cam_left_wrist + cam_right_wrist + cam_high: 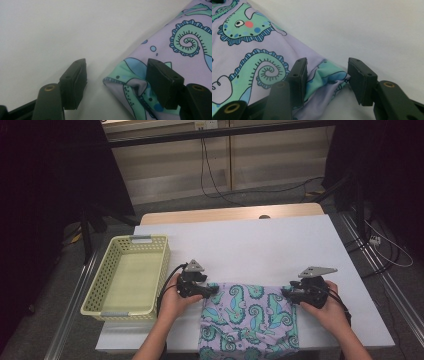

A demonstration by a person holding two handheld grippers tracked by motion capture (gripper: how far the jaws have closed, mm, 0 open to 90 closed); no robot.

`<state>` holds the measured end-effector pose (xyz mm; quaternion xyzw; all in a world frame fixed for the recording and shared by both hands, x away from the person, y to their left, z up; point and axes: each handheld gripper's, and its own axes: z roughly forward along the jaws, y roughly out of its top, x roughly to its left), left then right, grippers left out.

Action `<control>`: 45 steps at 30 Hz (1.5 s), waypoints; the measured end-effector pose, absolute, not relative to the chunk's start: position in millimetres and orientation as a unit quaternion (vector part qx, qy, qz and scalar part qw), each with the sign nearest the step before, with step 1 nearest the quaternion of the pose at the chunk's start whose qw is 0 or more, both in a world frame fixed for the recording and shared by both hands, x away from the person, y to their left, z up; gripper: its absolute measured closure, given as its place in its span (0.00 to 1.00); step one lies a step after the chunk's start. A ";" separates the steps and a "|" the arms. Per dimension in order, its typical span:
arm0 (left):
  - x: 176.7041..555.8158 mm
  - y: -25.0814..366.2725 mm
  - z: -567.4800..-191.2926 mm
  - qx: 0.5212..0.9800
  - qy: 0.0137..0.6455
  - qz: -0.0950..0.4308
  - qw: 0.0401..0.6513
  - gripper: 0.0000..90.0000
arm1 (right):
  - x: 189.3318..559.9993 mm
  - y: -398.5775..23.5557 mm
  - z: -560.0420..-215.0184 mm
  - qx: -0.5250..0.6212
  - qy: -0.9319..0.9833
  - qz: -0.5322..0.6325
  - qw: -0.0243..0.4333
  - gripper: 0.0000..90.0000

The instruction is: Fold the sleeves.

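seahorse-print cloth (pixel 248 320): near table (pixel 260 245) edge, long axis left-right | left gripper (pixel 116 80): jaws apart, straddling left far corner, no grip | right gripper (pixel 327 80): jaws apart, straddling right far corner, no grip

High view: fixed above the person's side of the table (pixel 260 240), facing forward and down; takes in the whole tabletop, the basket (pixel 129 277) and the floor beyond.
Left gripper view: rides on the left gripper (pixel 212 291), looks along its jaws, very near the cloth (pixel 175 62) corner.
Right gripper view: rides on the right gripper (pixel 285 292), equally close, at the opposite cloth corner.
Shared area: the patterned cloth's far edge and the white tabletop around it.
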<state>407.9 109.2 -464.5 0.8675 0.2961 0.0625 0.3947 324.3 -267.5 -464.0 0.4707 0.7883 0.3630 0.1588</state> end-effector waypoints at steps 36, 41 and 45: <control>397.1 115.8 -435.6 0.874 0.299 0.017 0.383 0.93 | 326.7 -262.5 -452.4 0.454 0.790 0.382 0.157 0.91; 401.5 122.0 -428.8 0.865 0.308 0.028 0.395 0.94 | 334.1 -259.2 -435.9 0.443 0.782 0.399 0.184 0.92; 405.6 124.1 -423.2 0.857 0.312 0.045 0.408 0.94 | 339.4 -257.9 -425.6 0.439 0.773 0.410 0.203 0.92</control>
